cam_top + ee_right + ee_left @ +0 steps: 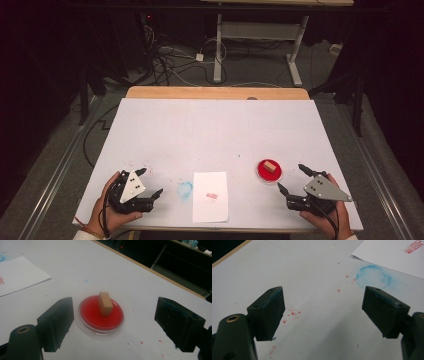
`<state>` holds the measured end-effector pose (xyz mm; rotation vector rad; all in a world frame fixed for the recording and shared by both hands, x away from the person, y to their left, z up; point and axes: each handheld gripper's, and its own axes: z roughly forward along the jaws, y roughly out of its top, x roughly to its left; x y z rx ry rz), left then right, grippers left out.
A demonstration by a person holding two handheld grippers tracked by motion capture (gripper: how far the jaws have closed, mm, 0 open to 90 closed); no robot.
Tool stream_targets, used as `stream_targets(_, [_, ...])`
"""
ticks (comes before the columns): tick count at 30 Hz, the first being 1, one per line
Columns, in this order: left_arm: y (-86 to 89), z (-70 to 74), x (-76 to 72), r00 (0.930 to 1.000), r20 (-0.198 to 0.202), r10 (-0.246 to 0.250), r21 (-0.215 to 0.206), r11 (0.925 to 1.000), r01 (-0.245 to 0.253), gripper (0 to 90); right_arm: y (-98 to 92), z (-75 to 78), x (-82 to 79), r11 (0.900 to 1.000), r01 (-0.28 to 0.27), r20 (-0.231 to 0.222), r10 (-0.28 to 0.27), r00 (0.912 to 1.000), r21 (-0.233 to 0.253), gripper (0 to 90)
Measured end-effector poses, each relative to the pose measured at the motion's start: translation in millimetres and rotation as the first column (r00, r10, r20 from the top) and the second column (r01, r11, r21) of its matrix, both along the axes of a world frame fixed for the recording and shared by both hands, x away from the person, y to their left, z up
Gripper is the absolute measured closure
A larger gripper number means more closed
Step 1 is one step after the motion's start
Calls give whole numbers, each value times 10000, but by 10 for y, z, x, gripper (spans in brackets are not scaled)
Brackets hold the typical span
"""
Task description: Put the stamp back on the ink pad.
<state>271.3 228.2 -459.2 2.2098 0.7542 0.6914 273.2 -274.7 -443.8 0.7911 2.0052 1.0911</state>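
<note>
wooden stamp (105, 303) standing in red ink dish (100, 320), just beyond right gripper's (113, 322) spread jaws

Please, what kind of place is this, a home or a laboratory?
Probably a lab or recording studio, not a home. A white-covered table sits among dark curtains, loose cables lie on the floor behind it, and an adjustable desk frame stands farther back.

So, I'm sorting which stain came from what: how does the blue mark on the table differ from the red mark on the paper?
The blue mark is a smudged ring directly on the white table; the red mark is a small imprint on the paper sheet. The blue mark is larger and fainter, the red mark smaller and sharper-edged. Both lie between the two grippers, near the table's front edge.
</note>
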Motion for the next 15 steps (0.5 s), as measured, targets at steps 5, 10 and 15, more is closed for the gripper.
stream_targets(5, [6, -4, 3, 10000, -54, 16, -37, 10000, -16, 182, 5, -2, 9, 10000, 7, -12, -7, 10000, 39, 163])
stream_targets(10, [13, -5, 13, 9999, -97, 80, -21, 10000, -80, 181, 14, -11, 28, 10000, -4, -65, 4, 10000, 6, 163])
stream_targets(15, [16, 1, 43, 9998, -107, 182, -117, 9998, -183, 181, 7, -18, 48, 10000, 7, -122, -7, 9999, 65, 162])
